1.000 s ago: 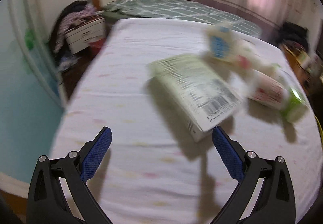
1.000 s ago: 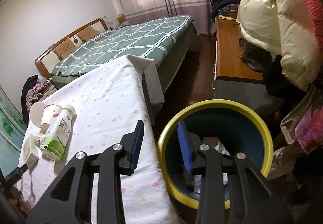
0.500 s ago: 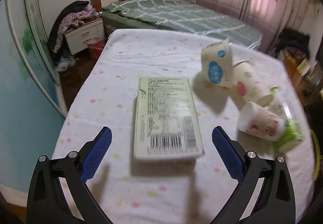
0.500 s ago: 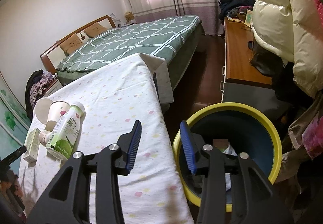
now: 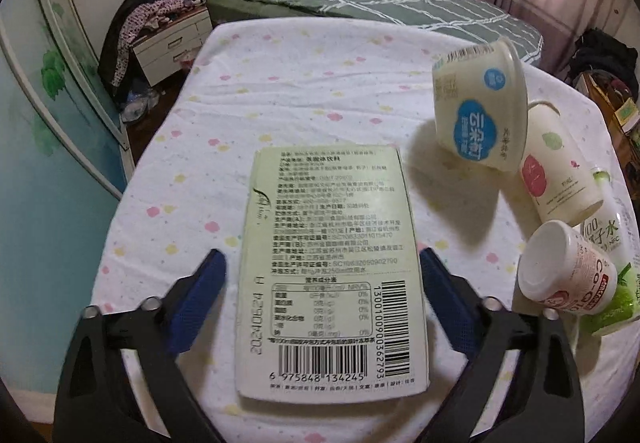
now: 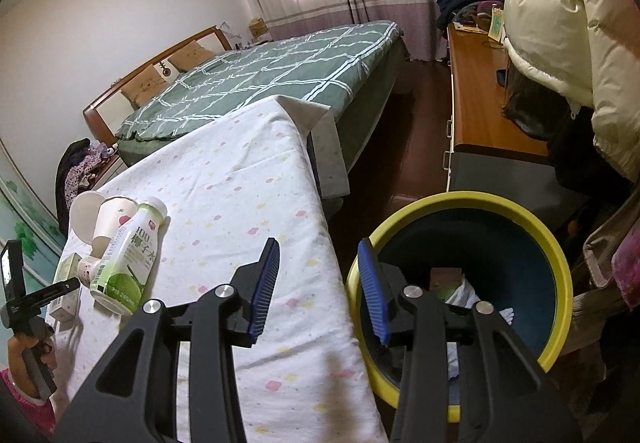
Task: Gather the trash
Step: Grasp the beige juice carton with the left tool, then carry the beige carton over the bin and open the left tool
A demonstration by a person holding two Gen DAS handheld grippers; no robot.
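Note:
A flat pale-green box (image 5: 328, 263) with barcodes lies on the white spotted tablecloth (image 5: 300, 83). My left gripper (image 5: 322, 255) straddles its near half. Its jaws are closing, and a thin gap still shows at the left pad (image 5: 200, 299). To the right lie a blue-labelled tub (image 5: 476, 107), a tall paper cup (image 5: 556, 171), a small pink-printed cup (image 5: 560, 271) and a green drink bottle (image 5: 612, 263). My right gripper (image 6: 319, 243) hangs open and empty over the table's edge beside the yellow-rimmed bin (image 6: 520, 211). The bottle (image 6: 128, 259) and box (image 6: 66, 271) show at the far left there.
Trash sits in the bin's dark bottom (image 6: 460, 287). A green-quilted bed (image 6: 260, 75) lies past the table. A wooden desk (image 6: 480, 95) and a hanging cream jacket (image 6: 560, 23) are at the right. A nightstand piled with clothes (image 5: 160, 35) stands at the left.
The left gripper has come forward over the box, which now lies straight between its jaws, and the jaws have narrowed. The right gripper has stayed by the bin, its jaws slightly wider.

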